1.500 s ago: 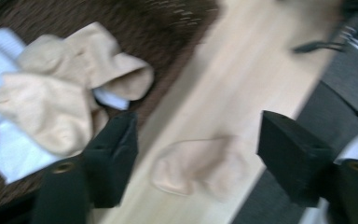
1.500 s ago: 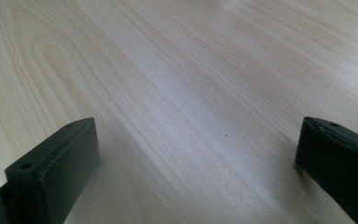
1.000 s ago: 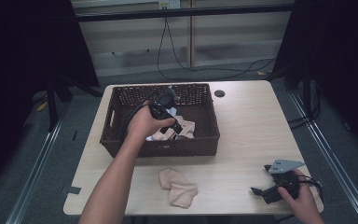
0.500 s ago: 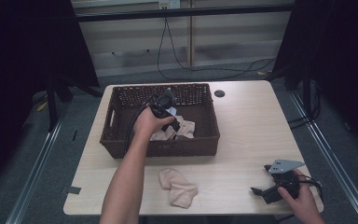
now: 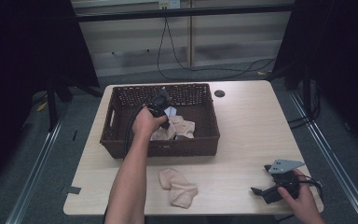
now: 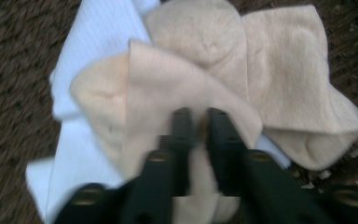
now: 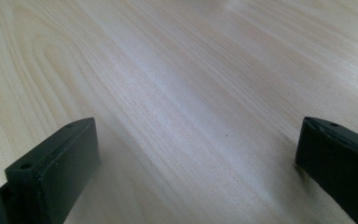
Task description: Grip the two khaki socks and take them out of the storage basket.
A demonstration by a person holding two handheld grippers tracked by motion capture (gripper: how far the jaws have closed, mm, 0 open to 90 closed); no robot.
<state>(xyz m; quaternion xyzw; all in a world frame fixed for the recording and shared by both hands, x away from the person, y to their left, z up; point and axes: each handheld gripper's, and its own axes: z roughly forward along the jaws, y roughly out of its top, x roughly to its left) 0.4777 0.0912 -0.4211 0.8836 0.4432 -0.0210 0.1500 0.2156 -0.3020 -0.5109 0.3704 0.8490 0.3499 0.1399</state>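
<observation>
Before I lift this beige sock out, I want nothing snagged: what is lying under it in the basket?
Under the beige sock pinched by the left gripper lies a white cloth, beside another beige sock. Whatever lies beneath them in the basket is covered.

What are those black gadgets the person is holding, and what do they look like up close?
Each hand holds a black tool. The left gripper has two narrow black fingers with small round screw holes; a black cable loops back from it. The right gripper carries a grey three-cornered plate on top, and its blocky black fingers look matte. Both forearms are bare, no sleeves.
</observation>
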